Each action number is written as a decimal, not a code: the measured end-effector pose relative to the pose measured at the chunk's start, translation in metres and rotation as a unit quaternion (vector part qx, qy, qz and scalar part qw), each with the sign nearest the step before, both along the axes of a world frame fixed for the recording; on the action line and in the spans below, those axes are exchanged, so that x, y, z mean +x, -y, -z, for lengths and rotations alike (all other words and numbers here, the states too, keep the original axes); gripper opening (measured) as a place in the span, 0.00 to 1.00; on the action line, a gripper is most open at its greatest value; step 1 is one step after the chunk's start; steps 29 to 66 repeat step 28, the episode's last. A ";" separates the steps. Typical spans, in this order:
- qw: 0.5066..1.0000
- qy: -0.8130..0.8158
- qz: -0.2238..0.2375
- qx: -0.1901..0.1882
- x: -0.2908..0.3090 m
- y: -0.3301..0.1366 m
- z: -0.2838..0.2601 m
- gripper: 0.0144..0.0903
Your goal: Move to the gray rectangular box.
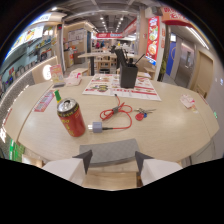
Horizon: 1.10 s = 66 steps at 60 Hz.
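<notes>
A flat gray rectangular box (109, 150) lies on the pale wooden table (170, 125), near its front edge. My gripper (113, 161) hovers right over the near side of the box. Its two fingertips (85, 159) stand apart, so it is open, and the box's near edge shows in the gap between them. Nothing is held. The white finger bodies cover the box's near corners.
A red drink can (71, 117) stands just beyond the box, ahead of the left finger. A red cable with a gray plug (111, 116) and keys (141, 113) lie further on. A black utensil holder (128, 73) and menus (120, 86) sit at the far side.
</notes>
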State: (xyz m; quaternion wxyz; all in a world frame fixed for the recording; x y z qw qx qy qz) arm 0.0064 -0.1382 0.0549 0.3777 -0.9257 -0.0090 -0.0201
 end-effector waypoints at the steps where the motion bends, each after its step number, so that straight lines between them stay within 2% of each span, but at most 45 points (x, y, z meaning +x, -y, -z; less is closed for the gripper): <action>1: 1.000 0.001 0.000 0.000 0.000 -0.002 0.001 0.92; 24: 1.000 0.000 -0.007 -0.001 0.000 -0.022 0.012 0.93; 66: 1.000 -0.004 -0.008 -0.004 -0.001 -0.022 0.012 0.92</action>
